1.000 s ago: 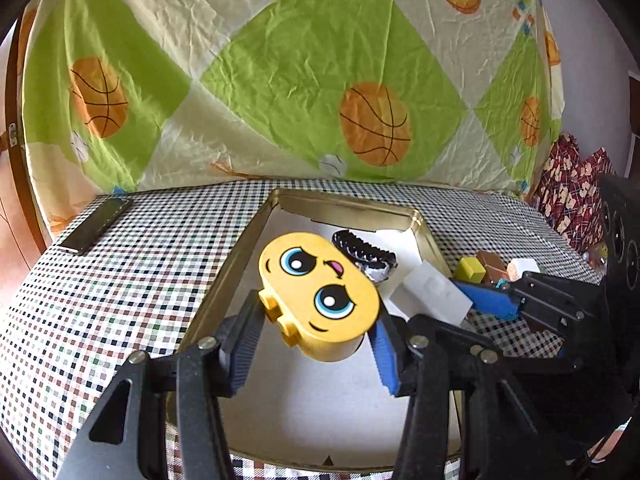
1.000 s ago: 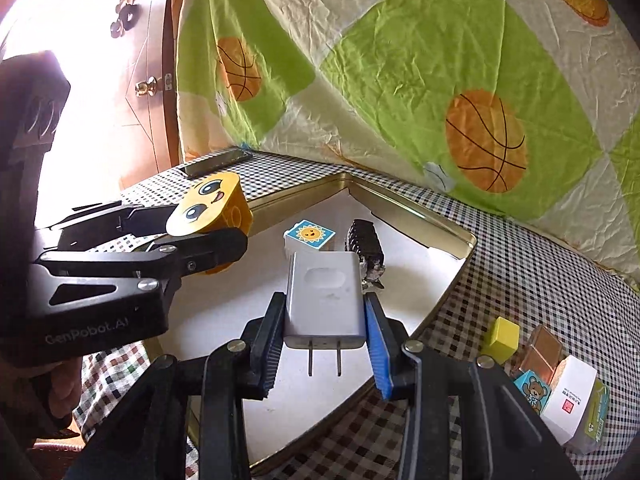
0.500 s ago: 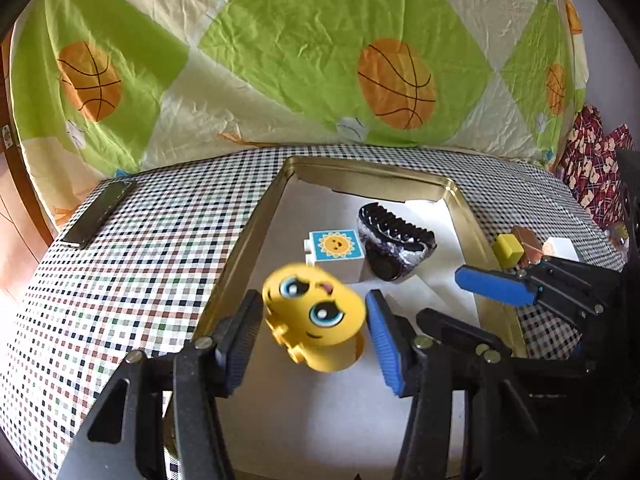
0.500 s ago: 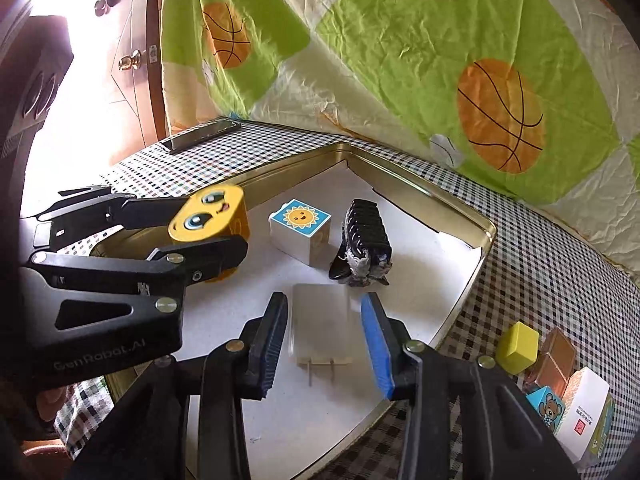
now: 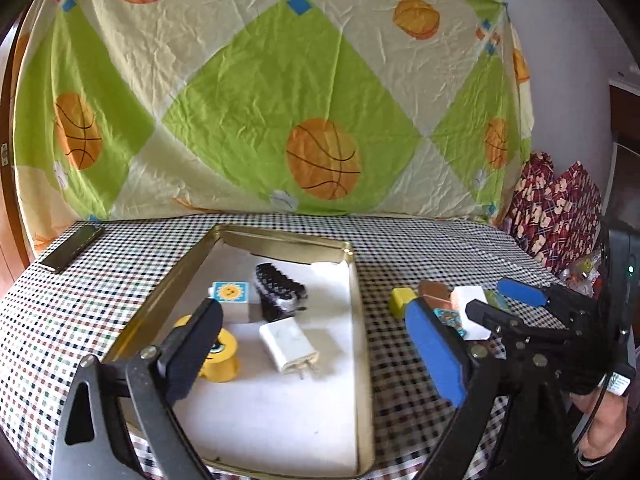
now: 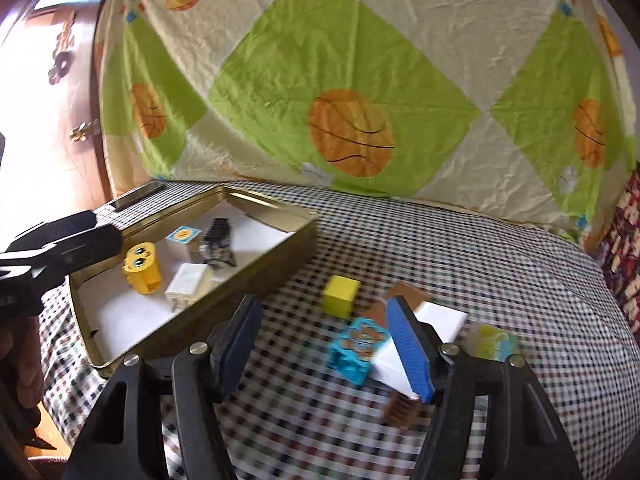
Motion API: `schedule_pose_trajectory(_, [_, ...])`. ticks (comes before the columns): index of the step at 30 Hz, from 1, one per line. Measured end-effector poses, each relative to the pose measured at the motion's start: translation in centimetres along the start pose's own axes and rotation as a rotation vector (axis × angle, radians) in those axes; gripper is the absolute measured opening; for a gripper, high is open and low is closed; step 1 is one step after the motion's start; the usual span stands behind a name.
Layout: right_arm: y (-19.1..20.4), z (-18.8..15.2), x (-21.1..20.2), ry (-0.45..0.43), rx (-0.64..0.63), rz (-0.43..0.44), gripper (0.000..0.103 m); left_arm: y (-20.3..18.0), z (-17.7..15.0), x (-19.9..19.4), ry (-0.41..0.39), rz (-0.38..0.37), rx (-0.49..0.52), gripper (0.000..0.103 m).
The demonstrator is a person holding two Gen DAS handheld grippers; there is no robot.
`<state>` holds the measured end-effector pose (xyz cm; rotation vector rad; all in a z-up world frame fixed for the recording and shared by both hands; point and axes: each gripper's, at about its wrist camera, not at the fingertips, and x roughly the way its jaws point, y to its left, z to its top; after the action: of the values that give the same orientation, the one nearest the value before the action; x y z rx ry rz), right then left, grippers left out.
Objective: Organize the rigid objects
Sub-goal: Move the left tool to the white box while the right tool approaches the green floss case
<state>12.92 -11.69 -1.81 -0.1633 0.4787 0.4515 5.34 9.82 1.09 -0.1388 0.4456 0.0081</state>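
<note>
Four things lay in the gold tray [image 5: 362, 364] already – the yellow face block [image 6: 141, 267] and white charger [image 5: 289, 345] among them. Both grippers' fingers, just opened, were spread and empty; the yellow cube [image 6: 340, 295] and other blocks waited on the desk [image 6: 460, 248].

Landmark: gold tray [image 5: 362, 360] on the checkered table [image 5: 100, 280].
Tray near half: bare white floor, open from above.
Tray far half: yellow face block [image 5: 222, 356], white charger [image 5: 288, 344], sun block [image 5: 230, 298] and black clip [image 5: 280, 290] crowd it, close together.
Tray rim: raised wall all round blocks level entry.
Right of tray: strip of bare cloth, then a cluster: yellow cube [image 6: 341, 295], blue bear block [image 6: 358, 350], white box [image 6: 420, 336], brown block [image 6: 404, 298].
Left of tray: open cloth; dark phone [image 5: 72, 248] at far corner.
Behind tray: hanging sheet [image 5: 280, 100] closes the far side.
</note>
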Motion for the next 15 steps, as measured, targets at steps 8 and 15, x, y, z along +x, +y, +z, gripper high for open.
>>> schedule_pose_trajectory(8, [-9.1, -1.2, 1.6, 0.107, 0.183, -0.173, 0.069, -7.9, -0.2, 4.0, 0.055, -0.086, 0.066, 0.100])
schedule_pose_trajectory(15, [-11.4, -2.2, 3.9, 0.203, 0.244, -0.146, 0.070, -12.8, -0.4, 8.5, 0.129, -0.108, 0.135, 0.100])
